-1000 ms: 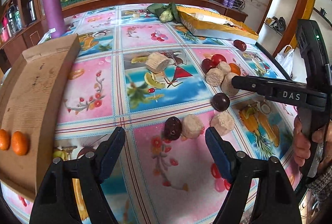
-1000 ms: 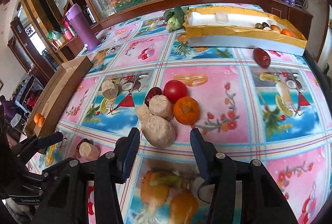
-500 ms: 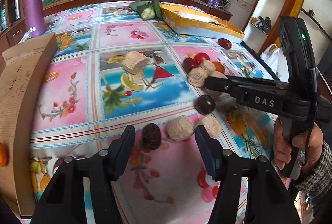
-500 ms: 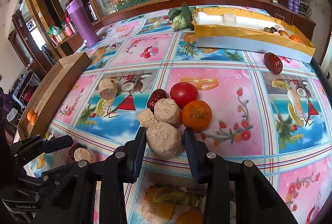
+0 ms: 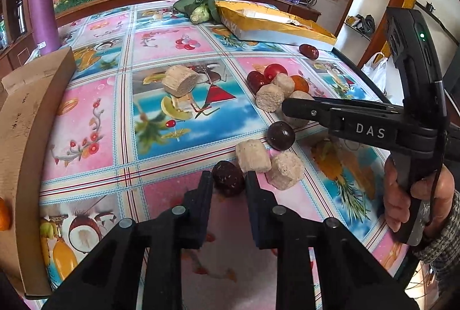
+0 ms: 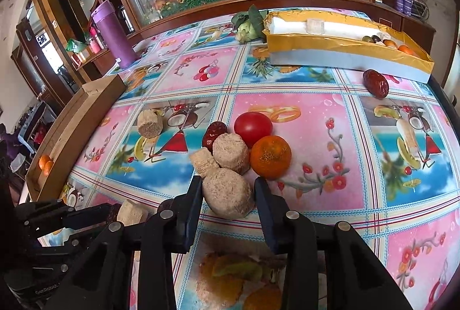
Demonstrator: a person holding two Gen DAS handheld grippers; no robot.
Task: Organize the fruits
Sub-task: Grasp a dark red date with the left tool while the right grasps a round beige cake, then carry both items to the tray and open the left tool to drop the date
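Note:
My left gripper has closed around a dark wrinkled fruit on the table; both fingers touch it. Two tan blocks lie just right of it, and a dark round fruit beyond. My right gripper has its fingers on both sides of a large tan block that rests on the table. Behind it sit two smaller tan blocks, a red date, a tomato and an orange.
A yellow-lined tray with several small fruits stands at the back right, a red date in front of it. A cardboard box with two oranges lies on the left. A purple flask, a lone tan block and greens stand further back.
Both grippers moved forward and narrowed. The left one closed onto the dark wrinkled fruit; the right one closed in around the large tan block.

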